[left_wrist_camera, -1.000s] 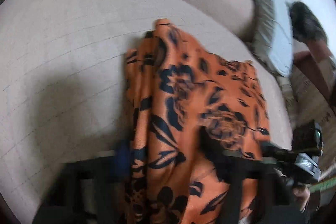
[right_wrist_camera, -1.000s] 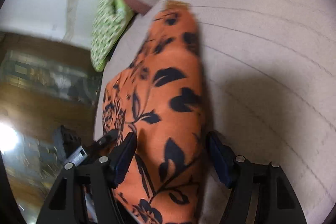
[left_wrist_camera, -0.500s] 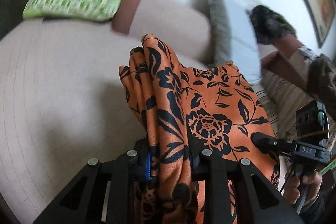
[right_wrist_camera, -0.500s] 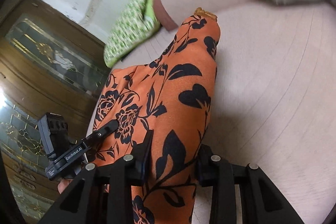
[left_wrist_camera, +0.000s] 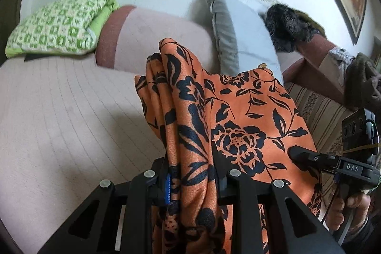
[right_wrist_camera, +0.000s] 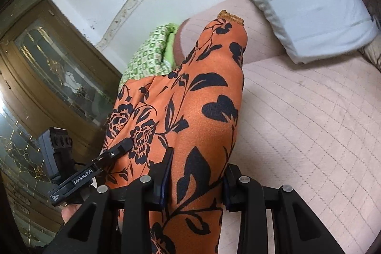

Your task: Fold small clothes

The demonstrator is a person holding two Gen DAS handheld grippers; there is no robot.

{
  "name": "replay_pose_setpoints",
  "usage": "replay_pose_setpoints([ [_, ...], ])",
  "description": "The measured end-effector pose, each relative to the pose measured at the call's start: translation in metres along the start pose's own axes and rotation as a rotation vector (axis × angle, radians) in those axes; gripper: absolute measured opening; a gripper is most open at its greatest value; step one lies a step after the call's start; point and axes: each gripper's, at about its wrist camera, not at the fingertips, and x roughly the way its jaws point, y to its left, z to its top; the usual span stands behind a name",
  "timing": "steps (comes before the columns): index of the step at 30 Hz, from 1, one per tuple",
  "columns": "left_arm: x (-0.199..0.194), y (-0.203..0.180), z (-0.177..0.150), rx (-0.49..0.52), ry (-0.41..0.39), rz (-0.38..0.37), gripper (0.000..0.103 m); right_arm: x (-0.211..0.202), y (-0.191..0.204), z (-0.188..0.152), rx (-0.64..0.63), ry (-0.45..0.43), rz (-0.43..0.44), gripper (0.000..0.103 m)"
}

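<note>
Left wrist: one orange garment (left_wrist_camera: pixel 238 116), two grippers

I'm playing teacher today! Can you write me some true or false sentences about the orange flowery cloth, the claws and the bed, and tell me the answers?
1. Both claws pinch the orange cloth with black flowers. True: the left claw and the right claw are each shut on it.
2. The cloth lies flat on the bed. False: it hangs lifted over the pale pink quilted bed cover.
3. A green and white patterned folded blanket lies at the bed's far end. True.
4. The light grey pillow is under the cloth. False: it lies apart, farther back.
5. The cloth is plain orange. False: it has black leaves and roses.
</note>
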Motion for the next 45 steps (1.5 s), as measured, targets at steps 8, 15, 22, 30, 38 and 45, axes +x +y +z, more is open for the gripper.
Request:
replay_pose_setpoints([
  [8,0.097,0.044,-0.06,-0.032,0.263,0.156,0.043,0.093,-0.088,-0.046,0.123,0.194,-0.183,0.05],
  [15,0.025,0.056,-0.06,0.013,0.086,0.139,0.066,0.038,-0.05,-0.051,0.068,-0.032,-0.178,0.059],
  [22,0.049,0.049,-0.083,0.072,0.206,0.238,0.081,0.072,-0.012,-0.074,0.052,0.058,-0.084,0.074],
  [30,0.038,0.051,-0.084,0.035,0.234,0.295,0.082,0.064,0.028,-0.076,-0.05,0.063,-0.184,0.075],
  [38,0.011,0.04,-0.101,0.042,0.237,0.303,0.082,0.088,0.005,-0.121,0.088,0.166,-0.19,0.079],
  [45,-0.016,0.03,-0.102,0.059,0.182,0.331,0.082,0.034,0.041,-0.127,0.017,0.021,-0.185,0.079],
])
